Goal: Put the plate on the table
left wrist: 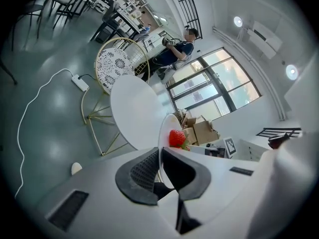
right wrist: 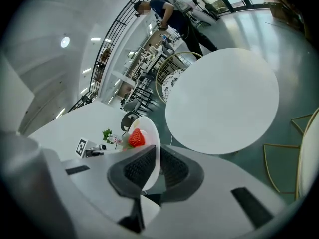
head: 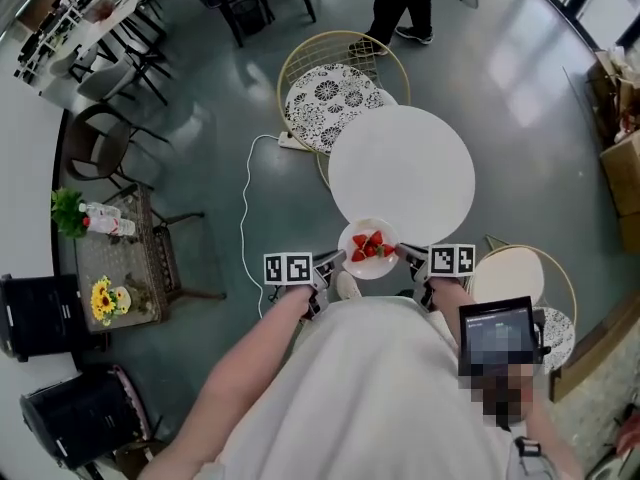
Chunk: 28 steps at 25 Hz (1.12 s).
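Fingers (left wrist: pixel 142 171) of left gripper (left wrist: pixel 160 156) and right gripper (right wrist: pixel 157 156) tight on opposite rims of a white plate (head: pixel 368 272) — red strawberries (head: pixel 370 246) aboard

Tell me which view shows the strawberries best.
Head view: it looks down on the strawberries, several lying on the plate. Each gripper view sees the plate edge-on, with only one strawberry peeking over the rim.

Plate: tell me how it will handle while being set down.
The plate looks rigid: held by opposite rims in left tongs and right tongs without sagging. Its glossy rim may slip. Loose strawberries would likely roll if it tilts.
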{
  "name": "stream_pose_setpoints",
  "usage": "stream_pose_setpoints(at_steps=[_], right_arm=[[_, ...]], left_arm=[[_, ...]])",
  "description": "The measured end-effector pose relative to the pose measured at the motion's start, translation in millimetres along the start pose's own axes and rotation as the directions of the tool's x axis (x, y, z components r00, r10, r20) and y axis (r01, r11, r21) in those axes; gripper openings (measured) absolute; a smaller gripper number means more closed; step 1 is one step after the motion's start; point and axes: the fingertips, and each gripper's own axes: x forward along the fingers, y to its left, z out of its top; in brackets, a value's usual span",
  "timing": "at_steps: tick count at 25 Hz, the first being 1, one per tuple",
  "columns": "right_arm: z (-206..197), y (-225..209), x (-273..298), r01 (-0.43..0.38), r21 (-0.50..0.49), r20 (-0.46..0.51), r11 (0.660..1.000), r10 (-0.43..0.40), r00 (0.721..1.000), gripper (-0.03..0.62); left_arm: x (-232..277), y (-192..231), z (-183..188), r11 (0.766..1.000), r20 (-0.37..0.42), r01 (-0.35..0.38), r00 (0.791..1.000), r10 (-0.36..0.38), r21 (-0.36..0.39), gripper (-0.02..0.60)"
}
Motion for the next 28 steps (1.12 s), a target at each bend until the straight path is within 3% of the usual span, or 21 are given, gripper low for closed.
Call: stream_pose_setpoints(at_steps=[3,16,22,28], right_arm=[[10,7,9,0.005,-0.015,0.002,1.000,-0.005,1.000,0.026],[2,11,5,0.041,0.016,-0.003,0.999,-0.041,0.999,0.026],[66,-20,7,0.011,0.019,0.005,1.000,-0.011,1.000,0.026],[93,-45,-3,-0.018,0.037,0.013,0.999,0.018,1.000,0.026]], left_arm=[[-4,5,13,1.000,0.008,0.001,1.000,-0.001,-0.003,0.012],[-7,4,9,1.000,-0.026,0.007,1.000,-0.008,-0.017,0.012],[42,-2,64,0.999,-0.048,-0.032,0.998,0.033,0.016,0.012],[74,-17,83,0.995,-0.068,-0.077,0.994,0.081,0.063,0.012]])
